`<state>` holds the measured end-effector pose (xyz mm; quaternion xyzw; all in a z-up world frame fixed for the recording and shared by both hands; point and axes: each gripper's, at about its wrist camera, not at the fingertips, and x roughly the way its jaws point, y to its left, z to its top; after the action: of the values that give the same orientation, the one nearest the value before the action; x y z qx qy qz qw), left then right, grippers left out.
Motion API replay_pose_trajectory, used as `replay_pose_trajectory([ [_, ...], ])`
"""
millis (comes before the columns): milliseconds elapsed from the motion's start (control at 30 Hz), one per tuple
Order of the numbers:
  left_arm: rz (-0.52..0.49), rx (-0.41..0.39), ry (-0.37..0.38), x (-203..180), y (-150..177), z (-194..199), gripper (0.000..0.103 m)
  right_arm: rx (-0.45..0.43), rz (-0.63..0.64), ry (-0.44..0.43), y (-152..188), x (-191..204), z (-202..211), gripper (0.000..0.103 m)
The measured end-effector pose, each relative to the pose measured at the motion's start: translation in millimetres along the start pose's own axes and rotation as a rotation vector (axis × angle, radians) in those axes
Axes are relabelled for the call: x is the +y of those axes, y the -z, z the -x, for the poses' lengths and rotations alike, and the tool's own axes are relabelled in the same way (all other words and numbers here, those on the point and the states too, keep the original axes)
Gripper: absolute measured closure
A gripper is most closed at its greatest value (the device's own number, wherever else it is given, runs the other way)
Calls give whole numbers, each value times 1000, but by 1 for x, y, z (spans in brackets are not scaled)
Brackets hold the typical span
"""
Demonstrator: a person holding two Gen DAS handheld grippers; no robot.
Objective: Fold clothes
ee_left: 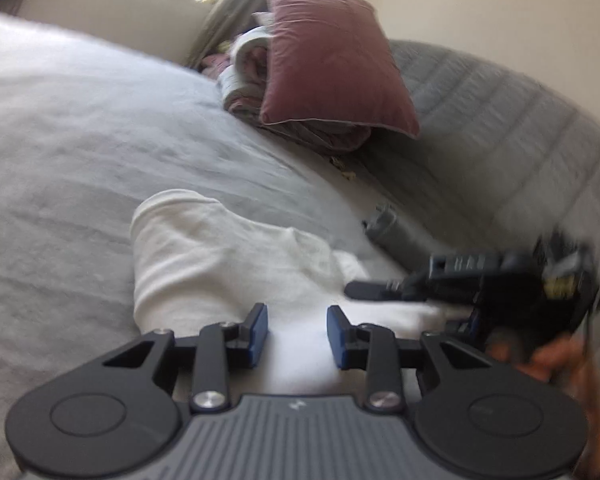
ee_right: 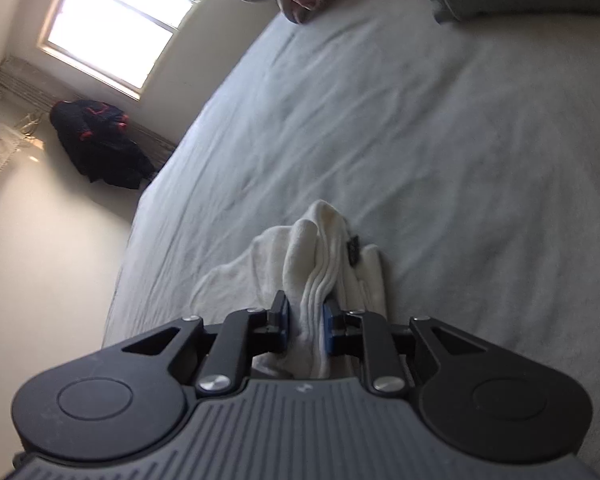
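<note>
white garment (ee_right: 324,256) bunched between right claw (ee_right: 305,320) pads.

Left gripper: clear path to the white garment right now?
Probably yes. The left gripper is open with the white garment directly between and ahead of its fingers; nothing lies between. The right gripper already pinches the cloth nearby.

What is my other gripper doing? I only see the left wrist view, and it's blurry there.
Observer: The right gripper is shut on a bunched fold of the white garment.
Operator: Does the garment have anything on it?
Observer: Yes, a small dark tag sits near its far end.
Operator: What's past the bed?
Observer: A bright window, with a dark jacket heaped on the floor below it.
</note>
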<state>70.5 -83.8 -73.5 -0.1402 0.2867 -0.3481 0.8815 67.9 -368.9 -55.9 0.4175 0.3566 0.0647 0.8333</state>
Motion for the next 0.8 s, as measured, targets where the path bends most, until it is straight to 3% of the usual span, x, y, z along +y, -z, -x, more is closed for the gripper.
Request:
replay_pose_trajectory([
  [100, -48, -11, -13, -5, 3, 1, 71, -39, 72, 39, -1, 13, 10, 74],
  [233, -35, -15, -17, -8, -1, 1, 71, -168, 259, 91, 5, 35, 23, 71],
  [400, -10, -17, 24, -15, -5, -6, 71, -153, 443, 99, 23, 55, 17, 71],
  [633, -130, 20, 58, -46, 8, -21, 71, -74, 426, 215, 17, 27, -6, 74],
  [800, -137, 49, 111, -38, -9, -1, 71, -120, 404, 180, 13, 33, 15, 71],
])
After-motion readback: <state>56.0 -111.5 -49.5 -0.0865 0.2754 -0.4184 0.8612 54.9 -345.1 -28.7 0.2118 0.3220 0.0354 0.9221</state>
